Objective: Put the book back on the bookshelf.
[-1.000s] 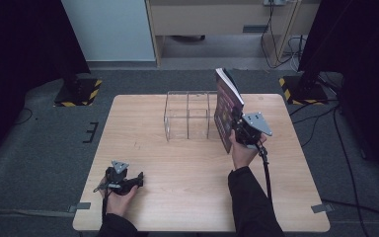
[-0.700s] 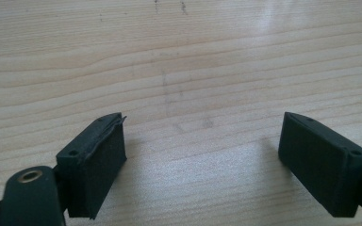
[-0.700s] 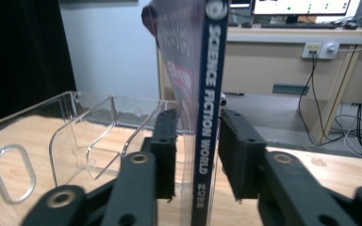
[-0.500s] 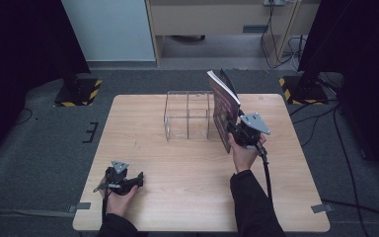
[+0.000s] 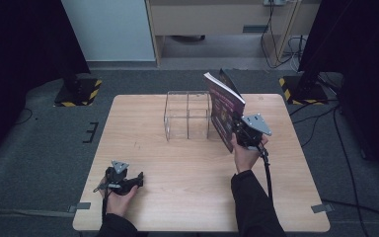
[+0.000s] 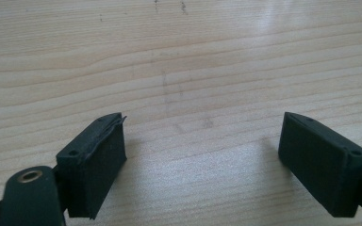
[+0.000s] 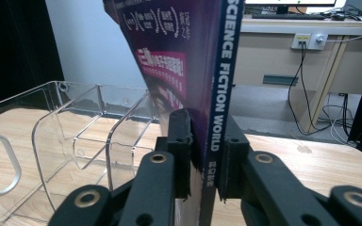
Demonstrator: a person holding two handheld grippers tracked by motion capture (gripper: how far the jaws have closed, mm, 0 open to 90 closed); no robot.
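A purple magazine (image 5: 224, 108) with a dark blue spine stands upright over the table's right half, just right of a clear plastic divider rack (image 5: 187, 114). My right gripper (image 5: 237, 131) is shut on the magazine's lower spine. In the right gripper view both pads press on the magazine (image 7: 184, 56) low on its spine, with the rack (image 7: 75, 141) to the left. Those jaws have just been closing, with the magazine between them. My left gripper (image 5: 137, 178) rests on the wooden table (image 5: 177, 197) at the front left, open, with bare wood between its jaws (image 6: 202, 141).
Black stands with yellow-striped bases (image 5: 79, 91) sit on the floor off both back corners. Cables (image 5: 321, 118) trail on the floor to the right. A wooden cabinet (image 5: 217, 19) stands behind the table.
The magazine's top has leaned over to the left, toward the rack, in my right gripper. The left gripper has not moved.
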